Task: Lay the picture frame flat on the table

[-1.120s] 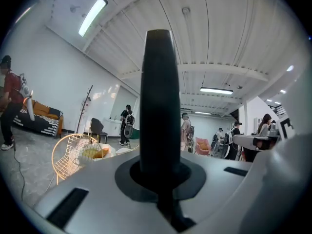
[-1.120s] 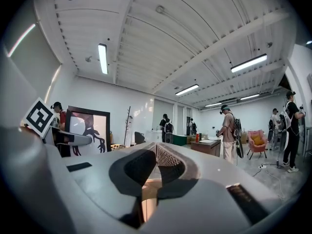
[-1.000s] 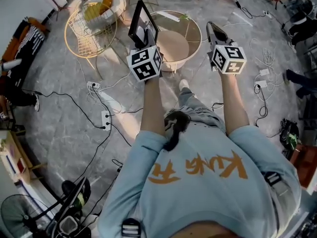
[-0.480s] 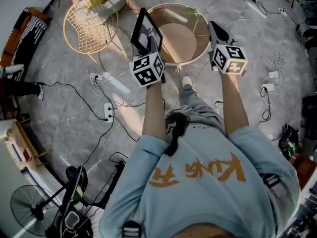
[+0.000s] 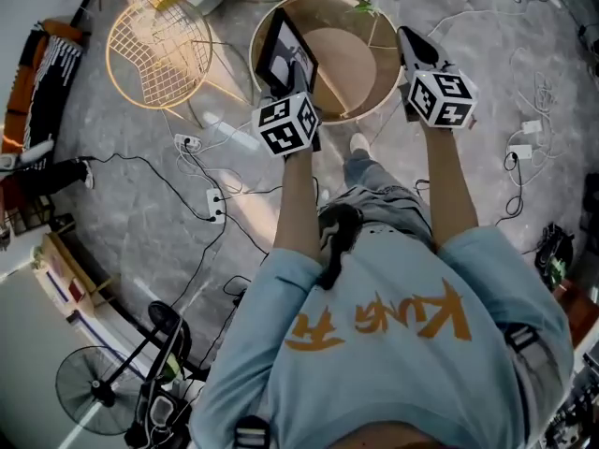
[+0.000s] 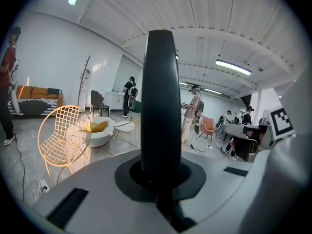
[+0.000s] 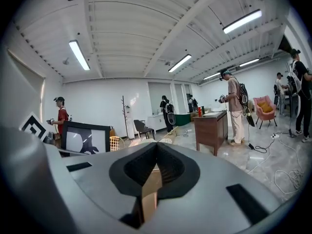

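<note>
A black picture frame (image 5: 284,52) with a white and dark print stands upright, tilted, over the left part of the round wooden table (image 5: 348,64). My left gripper (image 5: 298,80) is shut on its lower edge. In the left gripper view the picture frame (image 6: 161,101) shows edge-on as a dark bar rising from my left gripper (image 6: 161,179). My right gripper (image 5: 409,37) hovers over the table's right rim, shut, with nothing in it. From the right gripper view, the picture frame (image 7: 85,138) is at the left, apart from my right gripper (image 7: 155,152).
A yellow wire chair (image 5: 159,50) stands left of the table. Cables and power strips (image 5: 215,204) lie across the floor, and a fan (image 5: 89,391) is at the lower left. A wooden desk (image 7: 212,128) and several people stand farther off.
The person has stepped toward the round table, so both grippers and the held frame now hang over it. The frame stays upright in the left gripper.
</note>
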`<state>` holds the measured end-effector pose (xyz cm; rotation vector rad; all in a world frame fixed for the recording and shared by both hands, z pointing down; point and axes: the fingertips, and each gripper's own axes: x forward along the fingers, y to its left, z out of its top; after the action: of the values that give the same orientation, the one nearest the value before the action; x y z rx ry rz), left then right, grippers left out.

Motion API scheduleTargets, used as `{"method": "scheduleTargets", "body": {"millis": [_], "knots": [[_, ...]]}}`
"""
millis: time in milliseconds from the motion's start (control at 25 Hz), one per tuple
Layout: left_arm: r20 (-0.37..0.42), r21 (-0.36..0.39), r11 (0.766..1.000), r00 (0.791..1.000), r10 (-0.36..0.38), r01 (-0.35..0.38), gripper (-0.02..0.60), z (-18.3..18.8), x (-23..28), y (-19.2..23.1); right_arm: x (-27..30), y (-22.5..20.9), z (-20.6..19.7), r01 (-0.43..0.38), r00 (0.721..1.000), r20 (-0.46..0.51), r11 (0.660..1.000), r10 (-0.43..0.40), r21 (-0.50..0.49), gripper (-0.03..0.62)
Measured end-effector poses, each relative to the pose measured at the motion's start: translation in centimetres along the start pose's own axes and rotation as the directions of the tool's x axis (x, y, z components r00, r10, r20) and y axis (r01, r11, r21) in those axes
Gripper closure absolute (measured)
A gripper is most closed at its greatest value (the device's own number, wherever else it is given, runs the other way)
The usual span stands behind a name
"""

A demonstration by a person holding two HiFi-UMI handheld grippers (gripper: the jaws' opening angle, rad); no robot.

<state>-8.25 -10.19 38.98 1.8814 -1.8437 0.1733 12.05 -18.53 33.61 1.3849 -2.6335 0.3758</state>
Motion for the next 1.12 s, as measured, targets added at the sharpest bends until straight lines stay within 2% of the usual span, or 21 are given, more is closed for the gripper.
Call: {"method": "scheduleTargets", "body": {"millis": [200, 440, 680, 960, 1120], "knots": [[-0.011, 0.068, 0.997, 0.999, -0.045, 0.045, 0.555, 2.5, 4.6, -2.8, 3.6, -3.0, 1.3, -0.013, 1.000, 0.006, 1.000, 0.013, 0.014, 0.596], [-0.040, 0.134, 0.991, 0.999, -0.016, 0.021, 0.555, 4.0, 8.4, -3.5, 6.8, -5.7, 1.5, -0.029, 1.000, 0.007, 0.999, 0.029, 0.044, 0.595], [-0.066, 0.159, 0.987, 0.998, -0.011, 0.021, 0.555, 3.6, 10.1, -3.7, 9.2, -8.8, -0.1, 0.008, 1.000, -0.017, 0.994, -0.007, 0.106, 0.595], [-0.129, 0.060, 0.997, 0.990, 0.062, -0.055, 0.555, 0.1, 10.0, 2.4, 12.8, -4.2, -5.3, -0.071, 0.987, -0.136, 0.993, 0.084, 0.098, 0.595], [-0.178, -0.002, 0.999, 0.984, 0.034, -0.035, 0.555, -2.3, 12.6, 3.4, 13.8, -5.2, -7.0, -0.042, 0.980, -0.189, 0.997, 0.055, 0.071, 0.595]]}}
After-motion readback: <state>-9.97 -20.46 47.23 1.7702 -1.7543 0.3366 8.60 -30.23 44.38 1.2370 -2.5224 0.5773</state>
